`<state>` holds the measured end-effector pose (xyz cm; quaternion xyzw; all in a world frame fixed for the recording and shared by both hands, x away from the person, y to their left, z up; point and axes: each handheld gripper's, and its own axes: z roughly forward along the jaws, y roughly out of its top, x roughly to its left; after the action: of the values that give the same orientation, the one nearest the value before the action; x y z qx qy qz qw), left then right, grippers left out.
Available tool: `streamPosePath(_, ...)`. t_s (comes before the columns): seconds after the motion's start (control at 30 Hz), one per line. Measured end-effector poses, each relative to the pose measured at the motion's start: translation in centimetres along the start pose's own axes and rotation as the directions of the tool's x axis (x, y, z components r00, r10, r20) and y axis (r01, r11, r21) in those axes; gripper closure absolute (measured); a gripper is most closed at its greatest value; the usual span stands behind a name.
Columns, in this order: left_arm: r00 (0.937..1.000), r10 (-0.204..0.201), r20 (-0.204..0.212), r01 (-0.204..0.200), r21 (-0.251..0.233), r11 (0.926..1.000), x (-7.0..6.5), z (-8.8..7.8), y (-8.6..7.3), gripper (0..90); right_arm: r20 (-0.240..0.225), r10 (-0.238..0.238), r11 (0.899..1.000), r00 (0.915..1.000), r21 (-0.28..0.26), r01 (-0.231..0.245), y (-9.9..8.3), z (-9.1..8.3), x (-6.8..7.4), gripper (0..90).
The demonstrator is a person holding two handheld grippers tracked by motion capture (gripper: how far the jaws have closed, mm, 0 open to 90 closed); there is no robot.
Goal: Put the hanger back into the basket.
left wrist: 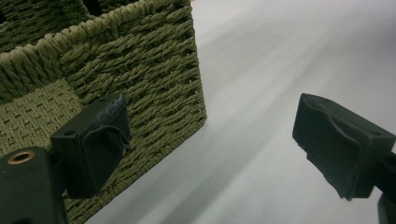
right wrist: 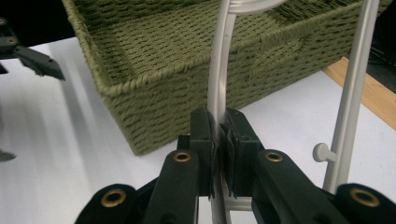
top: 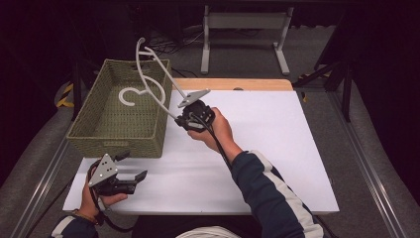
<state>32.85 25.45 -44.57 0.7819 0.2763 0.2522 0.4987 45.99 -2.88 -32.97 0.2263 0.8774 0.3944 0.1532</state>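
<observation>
Right gripper clamps the white hanger; left gripper sits open (idle). Tip the hook past the wicker basket rim first

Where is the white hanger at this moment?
In the high view the white hanger is clamped in the right gripper and held up over the right edge of the green woven basket, left of the table's middle.

basket: my 10 o'clock, blocks L side
hanger: sticks up over basket rim
table: R half open, I can pass
</observation>
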Motion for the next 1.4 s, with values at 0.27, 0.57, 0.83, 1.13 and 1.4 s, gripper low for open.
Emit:
streamPosePath(0.27,0.9999,-0.012,0.011,0.012,-0.002,0.9999,0.1,-0.2,0.0,11.7,0.006,-0.031,0.997,0.9995,0.067,0.03,3.3,2.6,0.9,83.1)
streamPosePath(0.57,0.9998,-0.001,0.022,0.001,-0.004,1.0,0.0,-0.3,0.0,11.8,0.014,-0.06,0.99,0.9981,0.132,0.057,5.6,5.5,1.9,82.4)
streamPosePath(0.83,0.9995,0.003,0.03,-0.003,-0.003,1.0,-0.2,-0.1,0.0,12.2,0.022,-0.162,0.971,0.9865,0.183,0.155,8.8,7.9,4.9,82.0)
streamPosePath(1.13,0.9992,-0.001,0.041,0.0,0.014,0.9999,-0.1,0.2,-0.2,12.3,0.006,-0.177,0.968,0.9843,0.181,0.173,9.7,8.8,8.0,62.3)
streamPosePath(1.4,0.9998,0.006,0.021,-0.007,0.027,0.9996,-0.2,0.2,-0.2,12.5,0.016,-0.168,0.985,0.9856,0.051,0.167,8.5,4.9,7.4,60.6)
